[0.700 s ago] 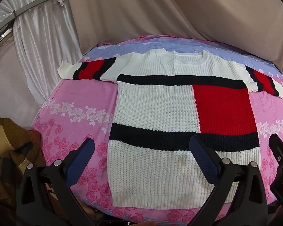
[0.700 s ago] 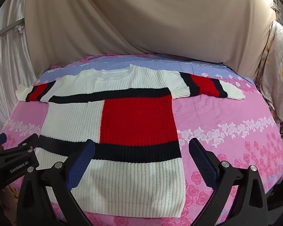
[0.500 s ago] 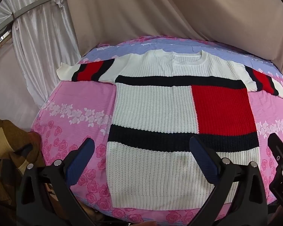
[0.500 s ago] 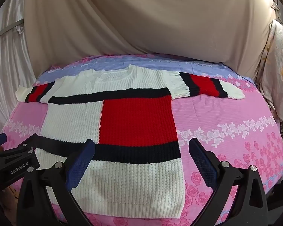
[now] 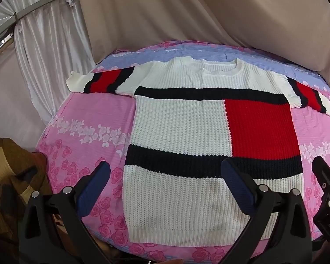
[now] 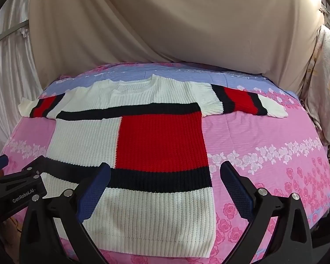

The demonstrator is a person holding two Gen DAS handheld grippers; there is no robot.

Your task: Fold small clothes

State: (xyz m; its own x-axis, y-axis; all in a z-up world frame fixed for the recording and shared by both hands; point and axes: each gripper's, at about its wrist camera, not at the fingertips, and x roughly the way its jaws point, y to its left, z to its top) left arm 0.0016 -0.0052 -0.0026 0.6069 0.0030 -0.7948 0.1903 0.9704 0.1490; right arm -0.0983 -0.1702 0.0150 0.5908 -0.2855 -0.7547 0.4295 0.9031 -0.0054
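A white knit sweater [image 5: 178, 123] with black bands and a red block lies flat and face up on the pink floral bed cover [image 5: 88, 118], sleeves spread to both sides. It also shows in the right wrist view [image 6: 156, 140]. My left gripper [image 5: 165, 176] is open and empty, hovering above the sweater's hem near its left side. My right gripper [image 6: 165, 176] is open and empty above the hem near its right side. The left gripper's body [image 6: 15, 193] shows at the left of the right wrist view.
A brown and tan cloth [image 5: 8, 171] lies off the bed's left edge. Beige and white drapes [image 5: 165, 17] hang behind the bed. A pale printed fabric [image 6: 325, 83] hangs at the right. The right gripper's body [image 5: 327, 200] shows at the left view's right edge.
Both grippers have drifted slightly; the sweater sits a little lower and closer in the views. Nothing was taken hold of.
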